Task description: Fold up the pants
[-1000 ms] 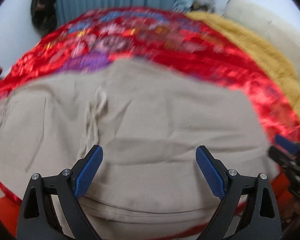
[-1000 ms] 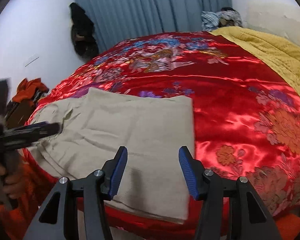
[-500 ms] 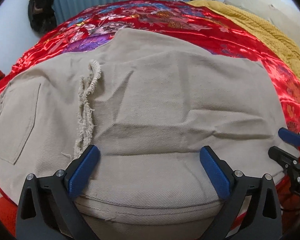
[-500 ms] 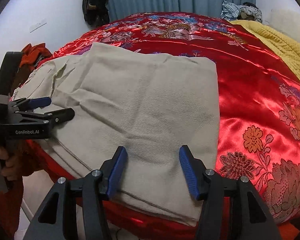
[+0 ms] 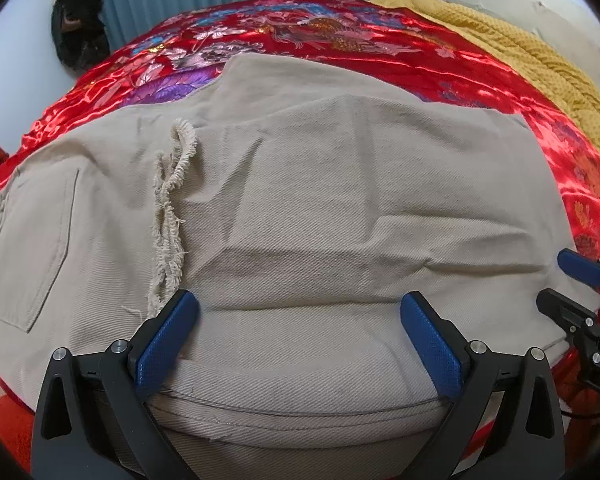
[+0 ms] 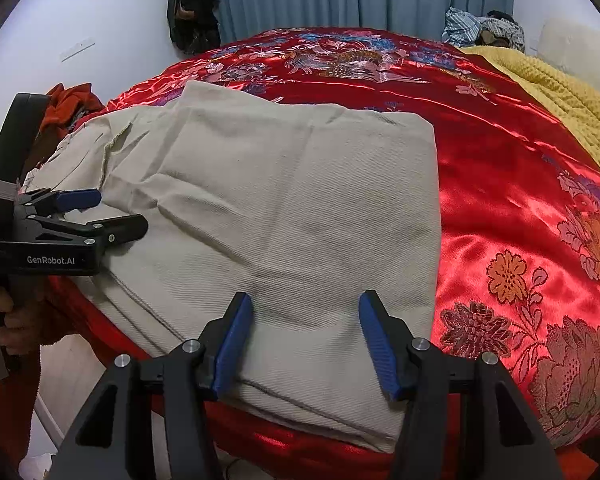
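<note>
the red satin bedspread fills both views, and the beige pants lie flat on its near side, already doubled over with the frayed hem resting on top towards the left. the step in hand looks like the set-up for a further fold: both claws hang over the near edge of the pants with nothing held. the left gripper has just been opening and its jaws stand wide with cloth beneath them but no pad pressing on it; the right gripper is about half spread over the right end of the pants, also gripping nothing. the next move, i judge, calls for each claw to dip to the near edge, pinch all layers, and carry them across. the left wrist view alone shows the back pocket and the hem's fray; the right wrist view alone shows the pants' right-hand fold edge, the bare satin beyond, and the hand holding the left tool.
</note>
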The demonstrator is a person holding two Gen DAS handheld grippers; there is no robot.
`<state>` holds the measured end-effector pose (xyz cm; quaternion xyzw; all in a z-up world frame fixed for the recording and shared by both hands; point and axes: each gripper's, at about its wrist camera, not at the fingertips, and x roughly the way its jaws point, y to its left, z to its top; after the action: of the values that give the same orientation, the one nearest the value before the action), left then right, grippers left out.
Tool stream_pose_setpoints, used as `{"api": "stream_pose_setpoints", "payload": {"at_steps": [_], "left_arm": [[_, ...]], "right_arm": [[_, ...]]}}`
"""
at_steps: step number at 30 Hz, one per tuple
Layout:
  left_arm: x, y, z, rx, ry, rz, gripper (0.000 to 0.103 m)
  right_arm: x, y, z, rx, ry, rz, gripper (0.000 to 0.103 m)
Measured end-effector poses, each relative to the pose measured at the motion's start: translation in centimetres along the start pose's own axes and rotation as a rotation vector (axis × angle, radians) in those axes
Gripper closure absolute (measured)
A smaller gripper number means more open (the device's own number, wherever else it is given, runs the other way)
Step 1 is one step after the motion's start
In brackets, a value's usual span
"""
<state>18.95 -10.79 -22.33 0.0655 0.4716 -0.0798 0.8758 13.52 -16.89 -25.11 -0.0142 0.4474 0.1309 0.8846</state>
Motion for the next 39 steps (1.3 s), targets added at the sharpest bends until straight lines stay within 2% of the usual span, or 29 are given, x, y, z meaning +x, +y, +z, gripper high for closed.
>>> {"api": "stream_pose_setpoints", "payload": {"at_steps": [39], "left_arm": [[0.17, -0.02, 0.17, 0.001, 0.008, 0.004, 0.001]], "right_arm": [[-0.01, 0.08, -0.02, -0.009, 0.0, -0.009, 0.046]]}}
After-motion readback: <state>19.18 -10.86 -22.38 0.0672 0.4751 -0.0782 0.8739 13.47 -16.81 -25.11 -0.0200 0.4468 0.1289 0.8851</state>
